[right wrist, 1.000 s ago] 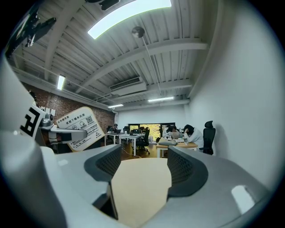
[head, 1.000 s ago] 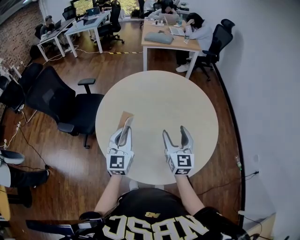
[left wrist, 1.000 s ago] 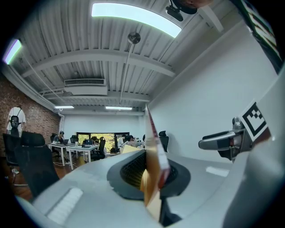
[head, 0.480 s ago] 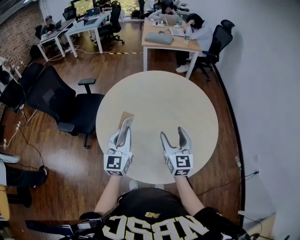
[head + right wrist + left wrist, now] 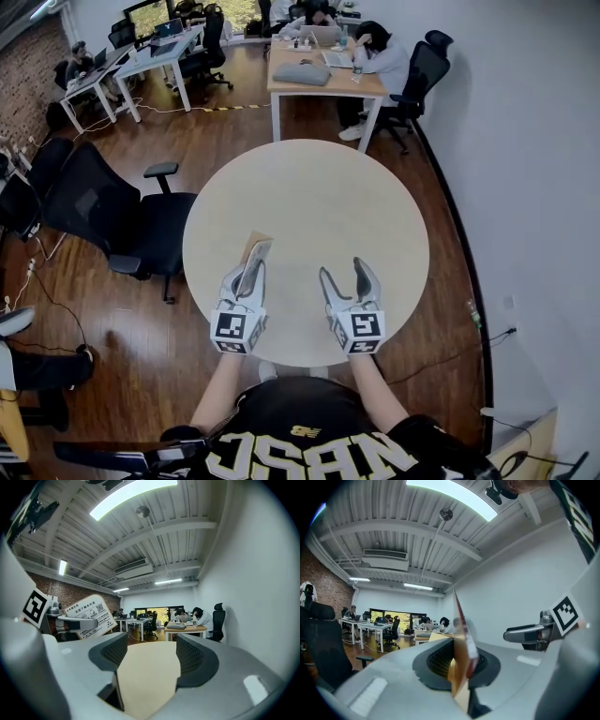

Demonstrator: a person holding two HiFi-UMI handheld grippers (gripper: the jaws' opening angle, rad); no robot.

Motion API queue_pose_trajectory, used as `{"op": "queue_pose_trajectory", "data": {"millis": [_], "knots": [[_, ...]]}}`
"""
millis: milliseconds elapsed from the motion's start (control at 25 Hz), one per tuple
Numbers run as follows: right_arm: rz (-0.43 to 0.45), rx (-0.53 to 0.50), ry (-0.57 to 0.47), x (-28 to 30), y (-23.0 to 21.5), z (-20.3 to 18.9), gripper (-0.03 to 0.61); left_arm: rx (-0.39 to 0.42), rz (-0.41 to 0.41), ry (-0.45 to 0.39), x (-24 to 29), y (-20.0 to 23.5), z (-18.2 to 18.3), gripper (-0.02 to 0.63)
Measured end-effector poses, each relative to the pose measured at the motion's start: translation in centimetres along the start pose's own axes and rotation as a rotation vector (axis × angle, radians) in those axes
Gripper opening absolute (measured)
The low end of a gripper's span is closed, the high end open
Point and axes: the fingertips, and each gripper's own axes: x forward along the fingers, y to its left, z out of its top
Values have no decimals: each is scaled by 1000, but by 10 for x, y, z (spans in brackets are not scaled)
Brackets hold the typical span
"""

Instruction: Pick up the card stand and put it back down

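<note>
The left gripper's (image 5: 253,265) fingers are shut on the card stand (image 5: 255,246), gripping one edge, over the near-left part of the counter (image 5: 309,187). The right gripper's (image 5: 343,272) fingers stand apart and empty. The stand appears thin, light, stiff and possibly slick, so an edge grip suits it.

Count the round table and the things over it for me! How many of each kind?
Grippers: 2 (left gripper, right gripper)
Card stand: 1
Round table: 1
Total: 4
</note>
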Motion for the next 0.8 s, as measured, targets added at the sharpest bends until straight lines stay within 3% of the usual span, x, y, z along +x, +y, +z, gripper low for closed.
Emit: {"op": "queue_pose_trajectory", "data": {"millis": [200, 800], "knots": [[-71, 9, -2, -17, -27, 1, 318, -2, -91, 6, 20, -31, 9, 18], [-428, 77, 12, -134, -119, -20, 318, 56, -505, 81, 72, -166, -17, 18]]}}
